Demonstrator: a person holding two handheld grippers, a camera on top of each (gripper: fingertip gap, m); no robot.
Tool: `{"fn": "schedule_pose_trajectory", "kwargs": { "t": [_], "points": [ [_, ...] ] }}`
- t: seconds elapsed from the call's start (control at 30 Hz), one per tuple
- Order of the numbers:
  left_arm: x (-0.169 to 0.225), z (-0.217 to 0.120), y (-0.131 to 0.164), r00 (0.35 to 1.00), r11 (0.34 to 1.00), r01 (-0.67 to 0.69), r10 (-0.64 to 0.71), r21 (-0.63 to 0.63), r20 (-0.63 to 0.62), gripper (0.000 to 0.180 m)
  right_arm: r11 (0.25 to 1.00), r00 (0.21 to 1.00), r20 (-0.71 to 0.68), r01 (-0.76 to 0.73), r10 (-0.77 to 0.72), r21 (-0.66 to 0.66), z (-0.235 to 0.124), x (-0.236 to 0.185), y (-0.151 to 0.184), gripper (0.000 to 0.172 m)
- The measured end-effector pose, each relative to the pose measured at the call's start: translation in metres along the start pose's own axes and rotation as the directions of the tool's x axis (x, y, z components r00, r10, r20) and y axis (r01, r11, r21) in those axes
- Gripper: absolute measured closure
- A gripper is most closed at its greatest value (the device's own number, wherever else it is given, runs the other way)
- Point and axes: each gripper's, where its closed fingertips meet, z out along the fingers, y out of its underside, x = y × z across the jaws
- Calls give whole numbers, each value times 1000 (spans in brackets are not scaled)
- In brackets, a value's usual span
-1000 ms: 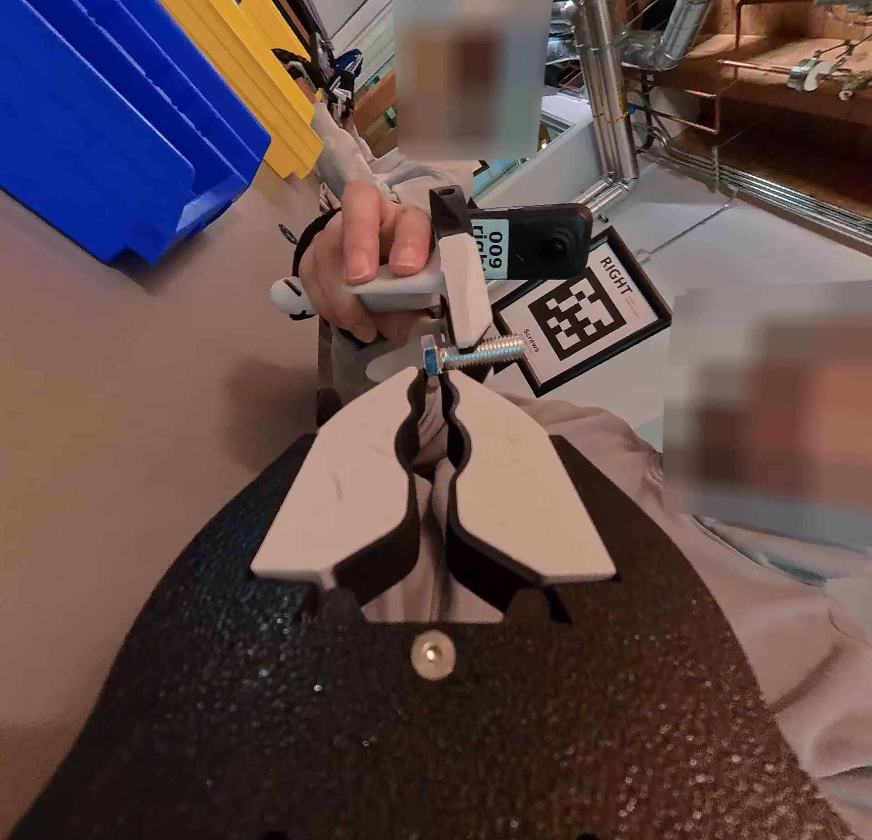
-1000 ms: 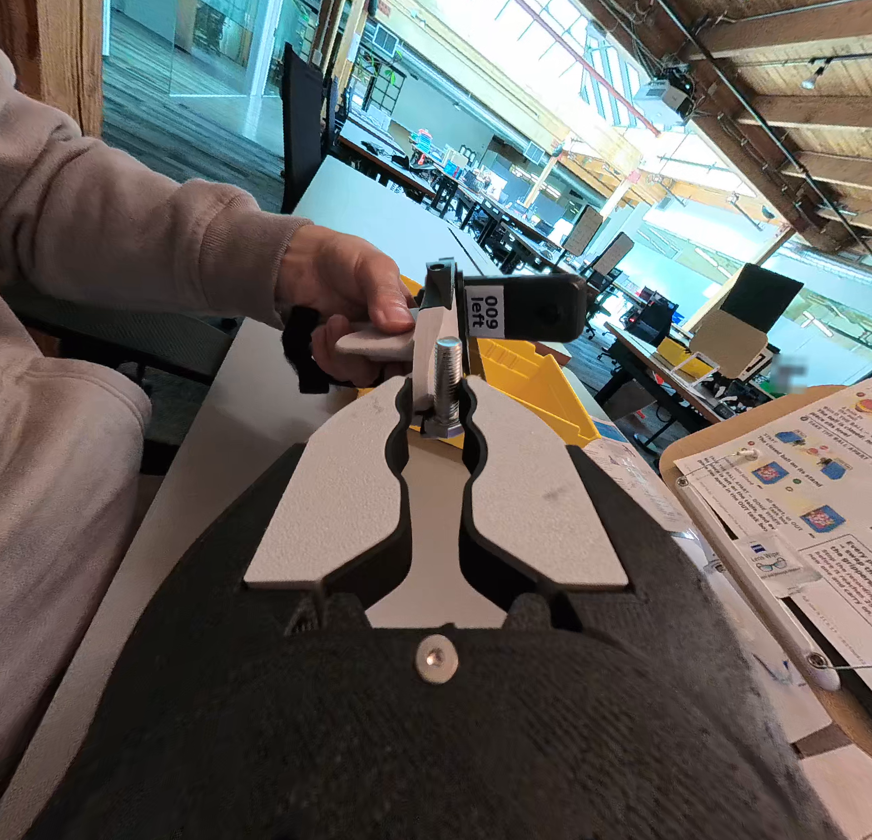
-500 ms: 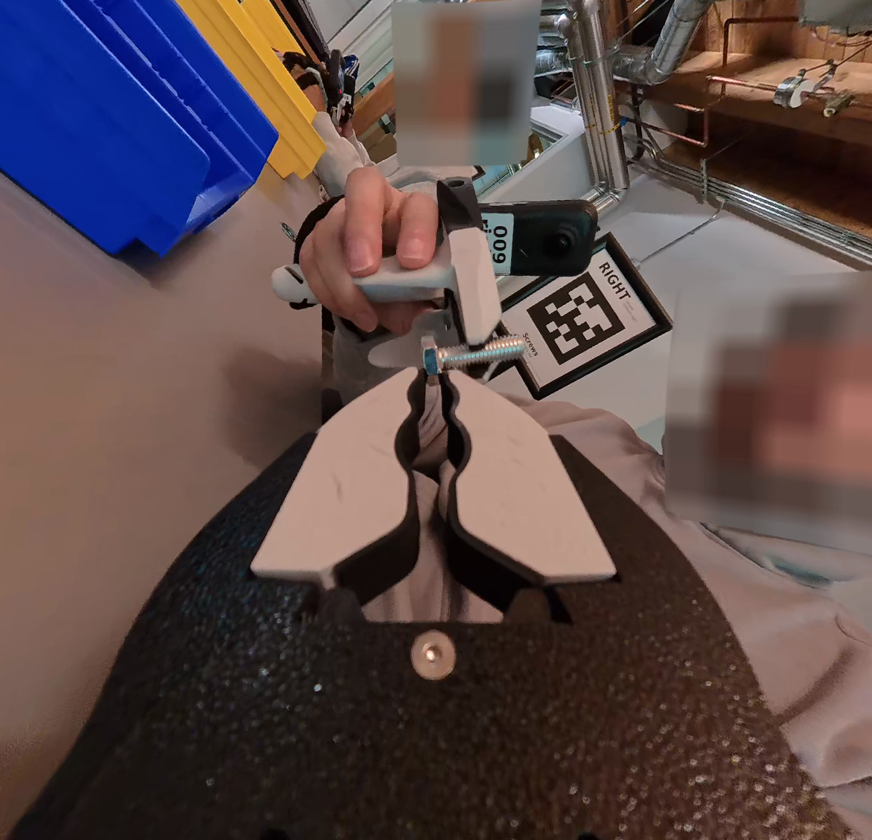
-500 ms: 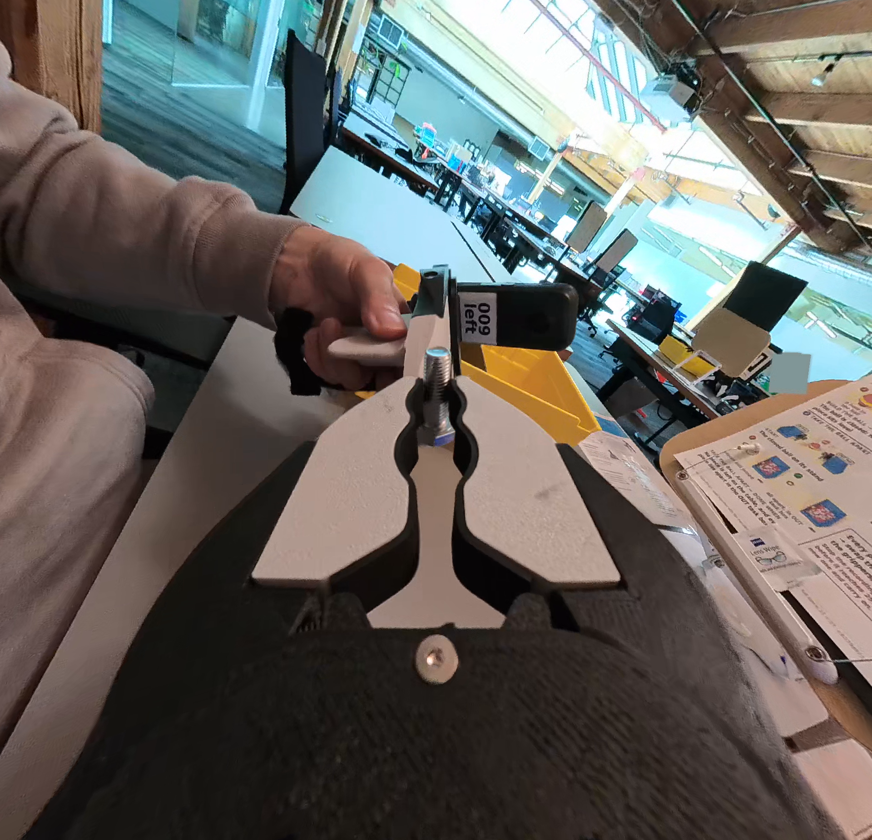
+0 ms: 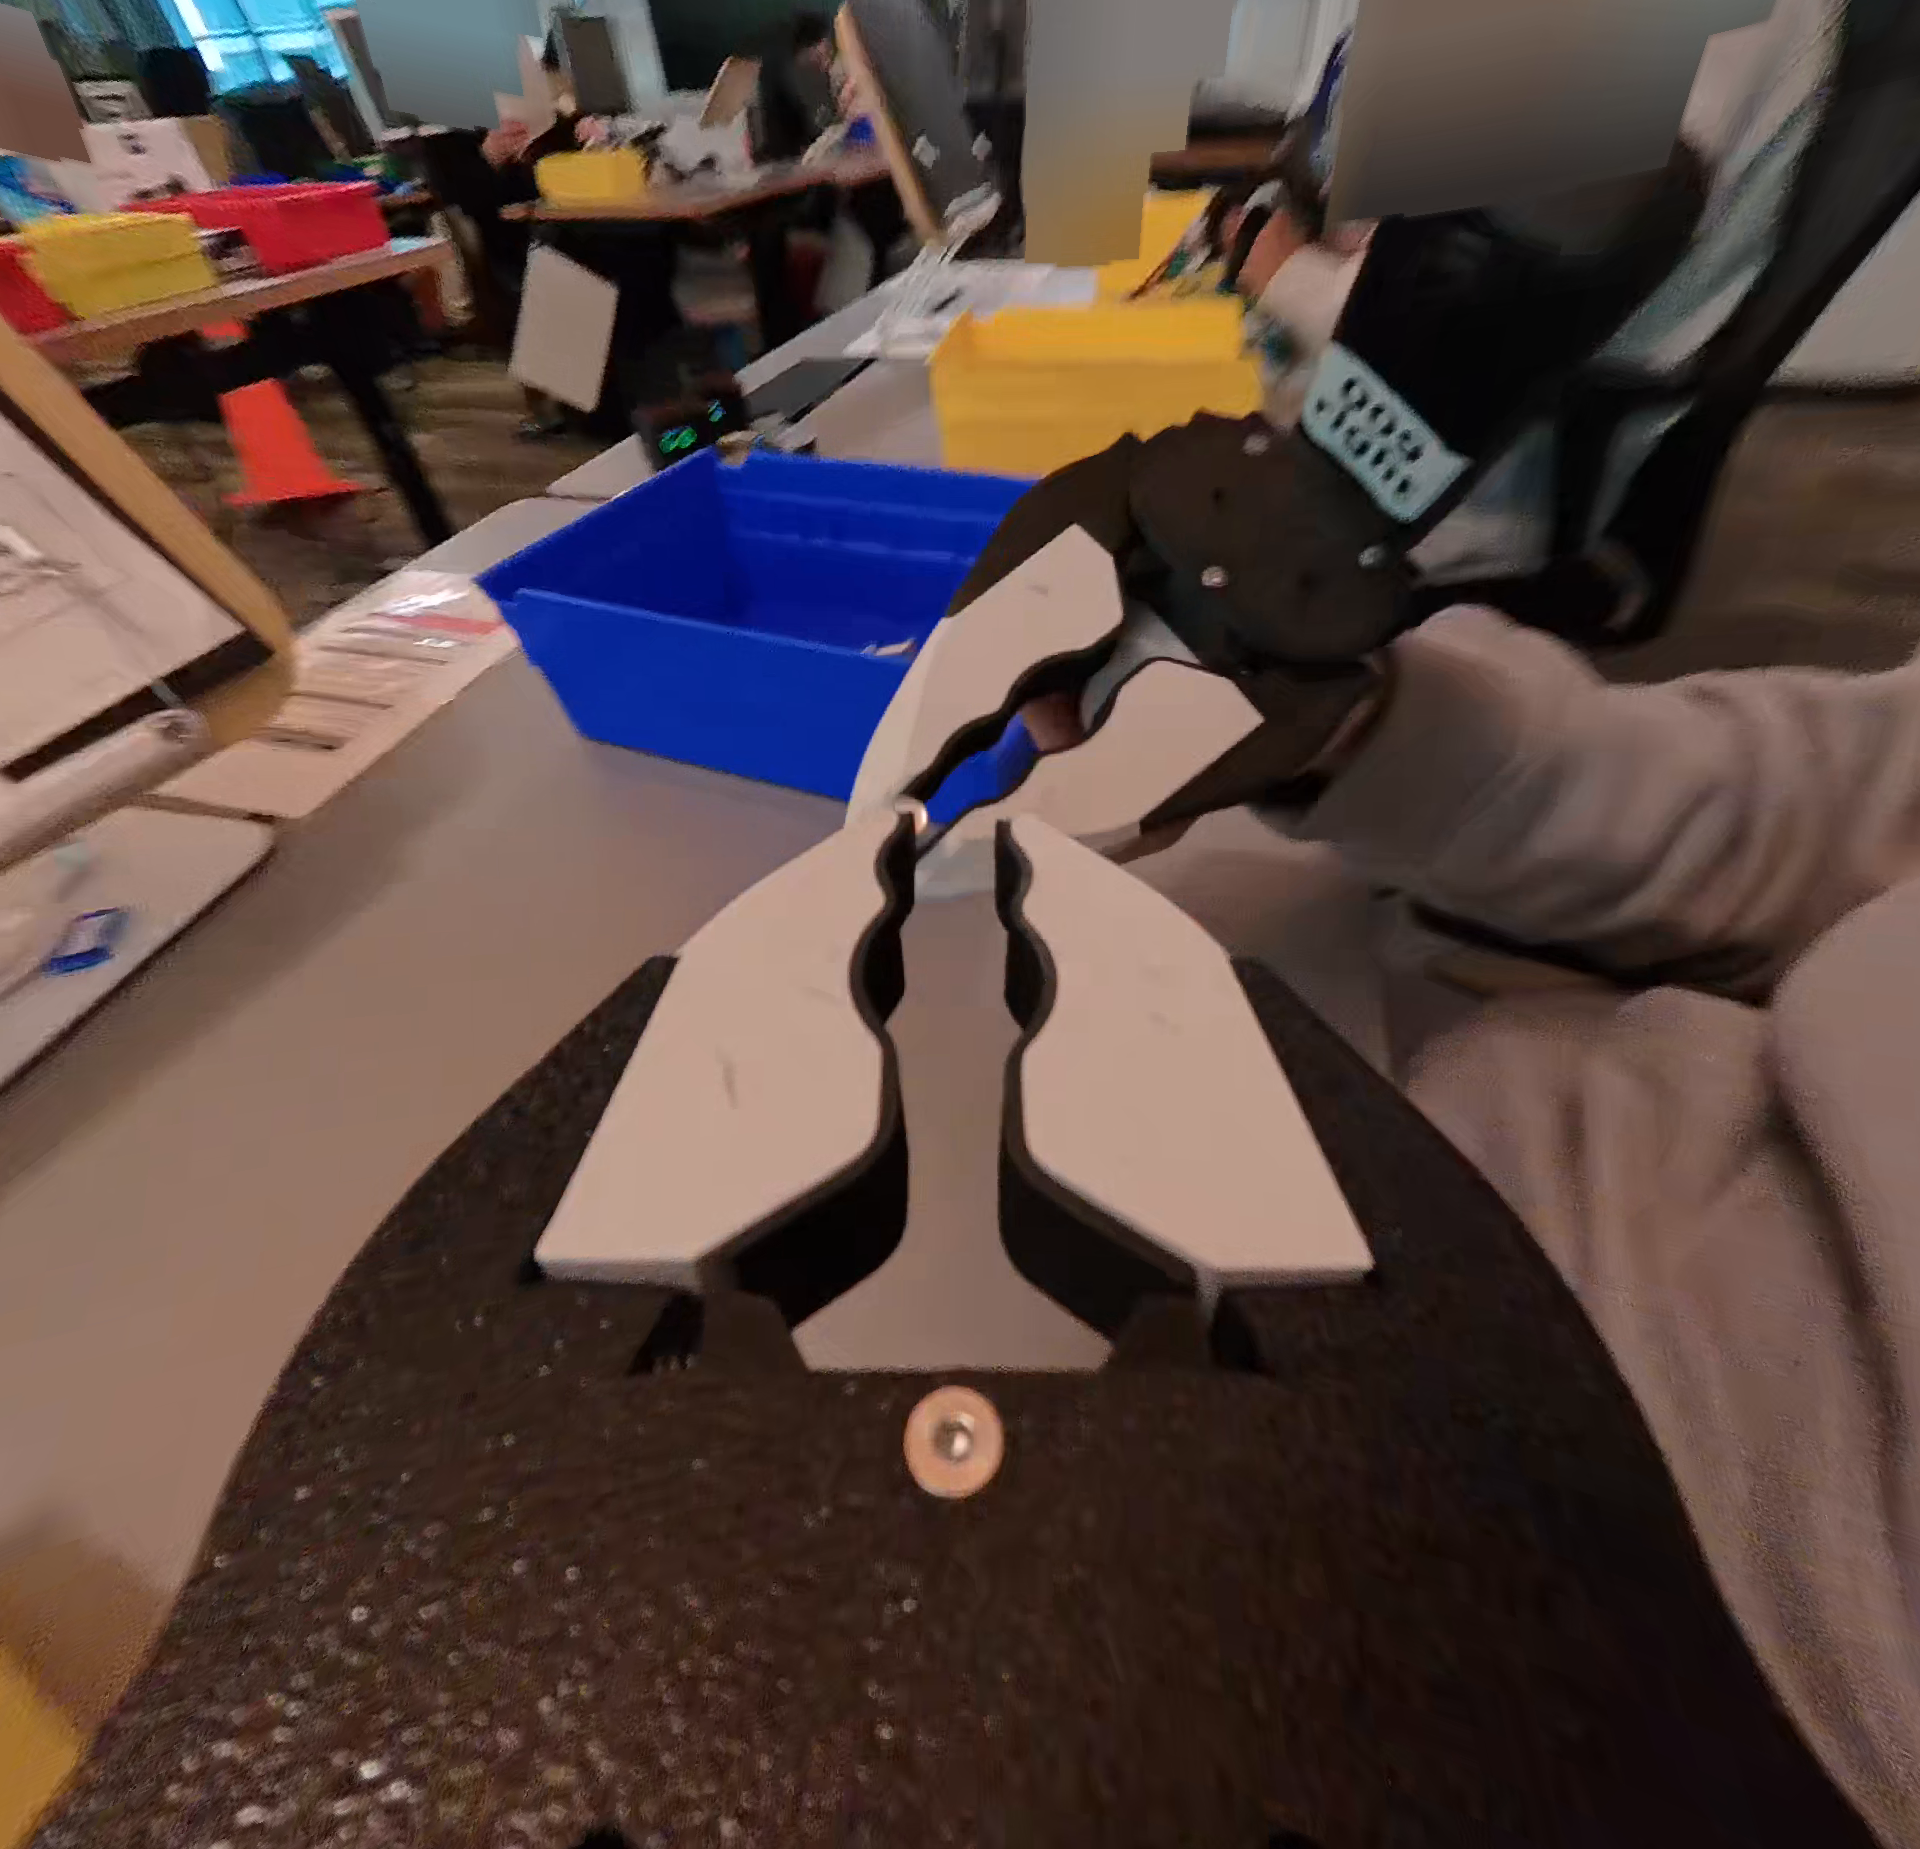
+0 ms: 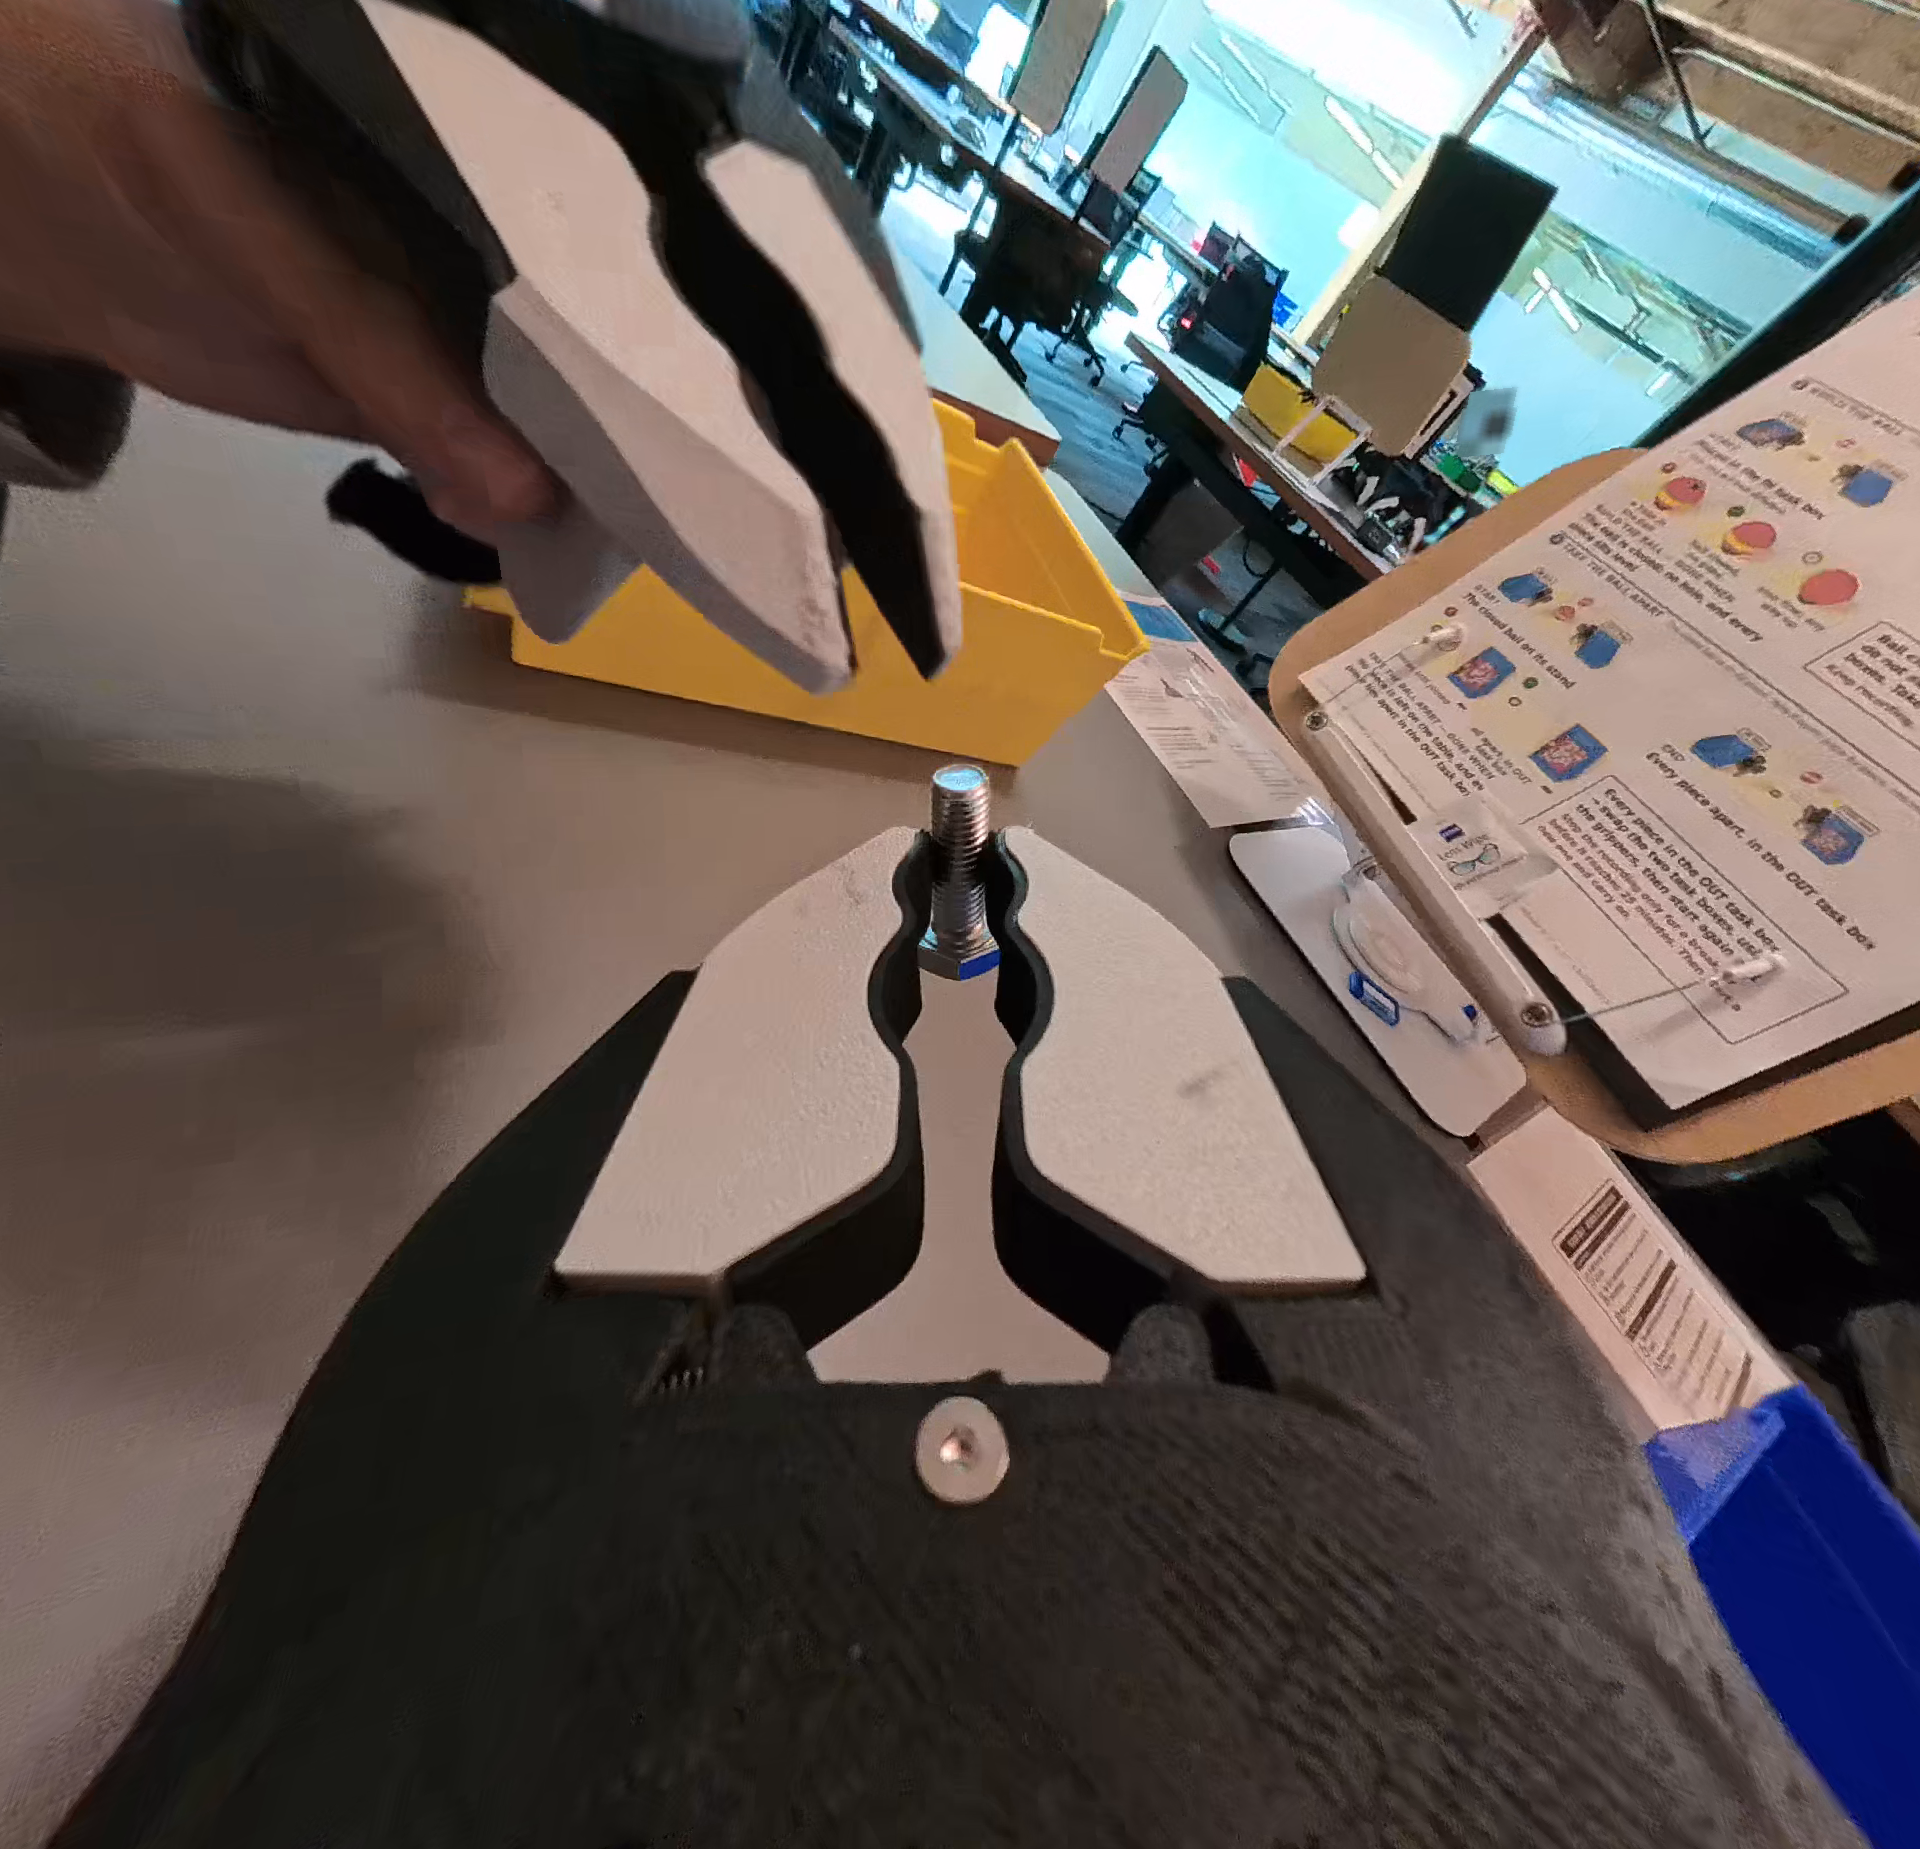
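My right gripper (image 6: 958, 869) clamps a steel hex bolt (image 6: 958, 880), plain only in its own view. My left gripper (image 5: 948, 849) gapes bare, and its view alone shows the blue bin (image 5: 727, 594).

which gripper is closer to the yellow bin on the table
Left. In the right wrist view, the left gripper hangs open just in front of the yellow bin. The right gripper, clamped on a bolt, sits farther back.

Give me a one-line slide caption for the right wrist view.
Right gripper clamps a steel hex bolt, threads pointing forward, while the empty left gripper hovers above a yellow bin.
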Motion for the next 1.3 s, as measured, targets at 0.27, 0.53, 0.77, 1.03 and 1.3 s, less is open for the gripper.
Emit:
{"fn": "schedule_pose_trajectory", "kwargs": {
  "t": [0.27,0.53,0.77,1.03,1.3],
  "points": [
    [-9,9,15,990,989,78,-62,-127,124,171,981,978,-92,181,-187,-71,6,-5,-4,163],
    [-11,7,28,981,967,186,-172,-175,93,172,965,967,-77,235,-244,-114,13,-11,4,162],
    [-13,-3,16,968,953,243,-226,-182,111,172,973,967,-114,228,-230,-30,13,-9,-2,161],
    [-10,-9,8,974,963,210,-190,-171,126,172,984,988,-125,106,-88,142,13,-9,-13,162],
    [-53,-94,2,944,965,100,-14,-244,330,153,930,963,38,-266,266,253,20,-9,-1,163]
  ]
}}
